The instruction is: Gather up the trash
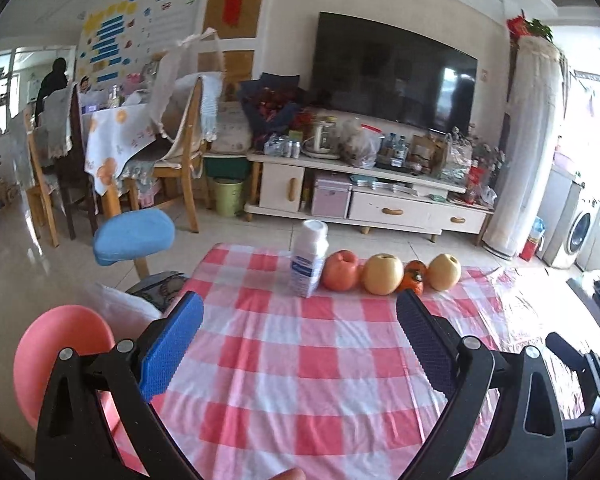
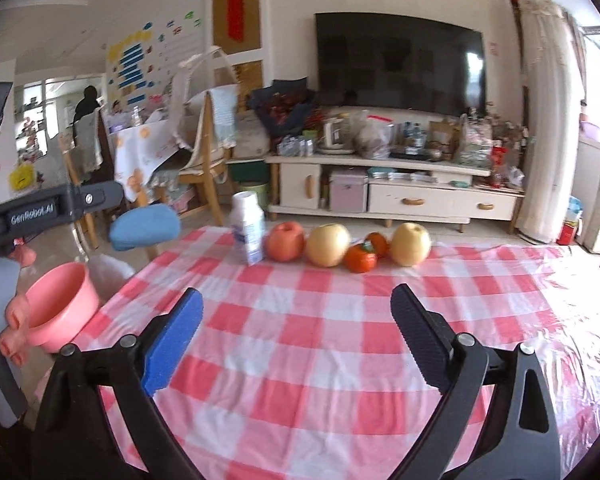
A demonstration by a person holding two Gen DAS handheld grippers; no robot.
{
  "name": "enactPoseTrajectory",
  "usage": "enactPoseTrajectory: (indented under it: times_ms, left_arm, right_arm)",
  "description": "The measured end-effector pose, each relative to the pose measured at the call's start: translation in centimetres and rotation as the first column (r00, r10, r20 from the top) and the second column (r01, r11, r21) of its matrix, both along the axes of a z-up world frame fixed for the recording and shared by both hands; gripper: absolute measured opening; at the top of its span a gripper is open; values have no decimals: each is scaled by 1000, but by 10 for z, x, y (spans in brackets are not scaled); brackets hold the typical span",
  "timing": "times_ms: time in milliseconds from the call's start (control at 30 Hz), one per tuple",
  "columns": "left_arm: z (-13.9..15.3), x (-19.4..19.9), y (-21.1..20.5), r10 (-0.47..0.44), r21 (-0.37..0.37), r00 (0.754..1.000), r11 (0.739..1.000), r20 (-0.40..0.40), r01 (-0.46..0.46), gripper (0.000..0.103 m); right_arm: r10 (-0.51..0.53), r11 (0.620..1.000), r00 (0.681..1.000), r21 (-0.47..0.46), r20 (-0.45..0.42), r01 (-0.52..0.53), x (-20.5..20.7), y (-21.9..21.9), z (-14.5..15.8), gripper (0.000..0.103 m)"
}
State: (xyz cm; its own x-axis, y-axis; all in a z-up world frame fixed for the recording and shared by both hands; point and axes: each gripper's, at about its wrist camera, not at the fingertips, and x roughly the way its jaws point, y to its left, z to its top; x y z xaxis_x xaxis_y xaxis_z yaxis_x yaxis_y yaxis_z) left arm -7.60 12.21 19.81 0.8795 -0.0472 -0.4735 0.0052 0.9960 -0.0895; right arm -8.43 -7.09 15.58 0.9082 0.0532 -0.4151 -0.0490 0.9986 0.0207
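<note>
A white plastic bottle [image 1: 309, 258] [image 2: 249, 227] stands upright near the far edge of the red-and-white checked tablecloth [image 1: 300, 360] [image 2: 320, 340], at the left end of a row of fruit. Just right of the bottle sits a red apple [image 1: 341, 270] [image 2: 285, 241], close enough that I cannot tell whether they touch; then a yellow pear [image 1: 382, 274] [image 2: 328, 245], two small orange persimmons [image 1: 413, 276] [image 2: 361, 257], and a second yellow pear [image 1: 444, 271] [image 2: 410, 244].

Well nearer than the bottle, the left gripper [image 1: 300, 312] hangs over the cloth with its fingers spread wide — nothing between them. The right gripper [image 2: 296, 312] is likewise wide apart and holding nothing.

Off the table's left edge, nearer than the bottle, is a pink plastic basin [image 1: 60, 360] [image 2: 60, 304]. Beyond the bottle and to its left is a blue stool [image 1: 134, 236] [image 2: 145, 226].
</note>
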Motion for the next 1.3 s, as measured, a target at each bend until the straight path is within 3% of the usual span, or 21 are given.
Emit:
enactPoseTrajectory:
  times_ms: [667, 1300]
  left_arm:
    - [-16, 11, -78, -48, 51, 998, 997, -33, 49, 96]
    - [-20, 10, -89, -51, 86, 998, 995, -40, 55, 96]
  right_arm:
    - [-130, 990, 991, -50, 10, 131, -3, -61, -18, 96]
    - [-124, 991, 992, -53, -7, 123, 3, -63, -25, 96]
